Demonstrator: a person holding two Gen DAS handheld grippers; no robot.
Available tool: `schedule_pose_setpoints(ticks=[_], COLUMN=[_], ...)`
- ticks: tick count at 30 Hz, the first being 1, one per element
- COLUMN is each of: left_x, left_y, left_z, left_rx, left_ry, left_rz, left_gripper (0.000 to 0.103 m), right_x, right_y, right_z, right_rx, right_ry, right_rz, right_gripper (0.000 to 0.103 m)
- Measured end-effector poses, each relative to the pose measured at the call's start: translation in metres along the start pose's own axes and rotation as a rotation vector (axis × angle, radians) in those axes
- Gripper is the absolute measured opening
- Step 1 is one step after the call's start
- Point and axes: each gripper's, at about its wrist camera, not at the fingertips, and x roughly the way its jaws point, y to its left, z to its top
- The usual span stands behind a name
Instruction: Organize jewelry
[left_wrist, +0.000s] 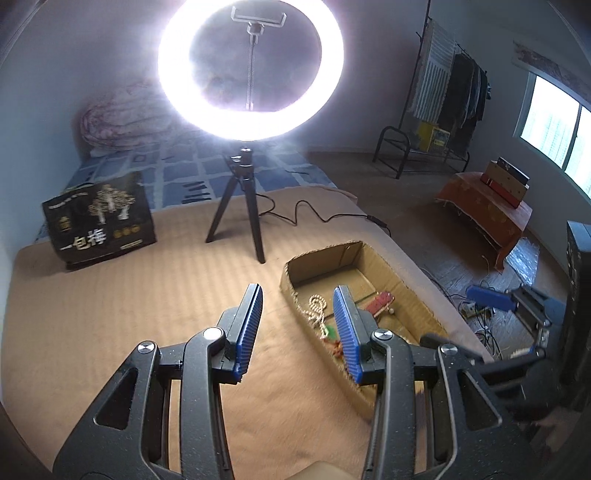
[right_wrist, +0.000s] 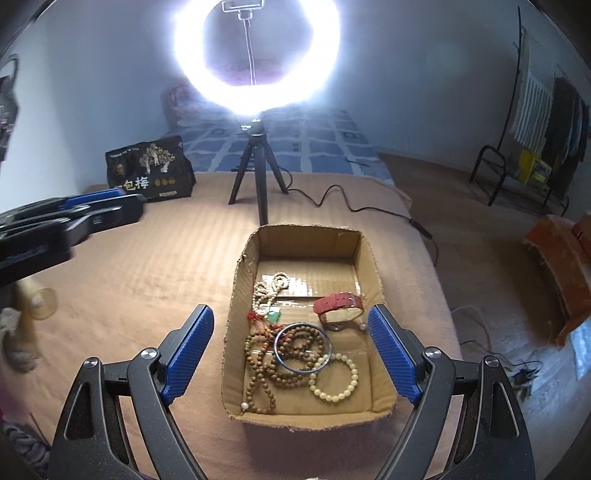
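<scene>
An open cardboard box (right_wrist: 364, 254) lies on the tan blanket and holds the jewelry. Inside are a brown bead necklace (right_wrist: 264, 373), a dark bangle (right_wrist: 295, 366), a pale bead bracelet (right_wrist: 347, 387), a red-strapped watch (right_wrist: 338, 303) and a cream bead string (right_wrist: 275, 282) with a green pendant (right_wrist: 274, 315). My right gripper (right_wrist: 290, 315) hangs above the box's near half, open wide and holding nothing. My left gripper (left_wrist: 298, 295) is open and holds nothing, left of the box (left_wrist: 399, 295) and above its near wall. In the right wrist view the left gripper (right_wrist: 122, 206) shows at the left edge.
A lit ring light on a black tripod (right_wrist: 256, 177) stands behind the box, its cable (right_wrist: 354, 208) trailing right. A black printed carton (right_wrist: 151, 170) sits back left. A blurred pale object (right_wrist: 37, 302) lies at the left. Past the bed's right edge are floor cables (left_wrist: 476, 310) and an orange-draped low table (left_wrist: 487, 210).
</scene>
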Motion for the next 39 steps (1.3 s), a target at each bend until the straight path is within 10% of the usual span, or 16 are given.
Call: schedule_pose_setpoints(ticks=[14, 25, 39], left_x=[-0.09, -0.086, -0.069], left_y=[-0.013, -0.012, -0.003], left_z=[-0.043, -0.074, -0.08], left_rx=[0.031, 0.033, -0.016], left_ry=[-0.095, -0.034, 0.028], left_rz=[0.064, 0.098, 0.164], left_gripper=[0.079, 0.102, 0.103], right_x=[-0.027, -0.028, -0.02], right_y=[0.009, 0.009, 0.023], right_z=[-0.013, -0.017, -0.02], right_rx=[0.032, 0.043, 0.02], right_ry=[-0.027, -0.058, -0.038], right_rz=[0.029, -0.014, -0.029], right_gripper=[0.085, 0.085, 0.085])
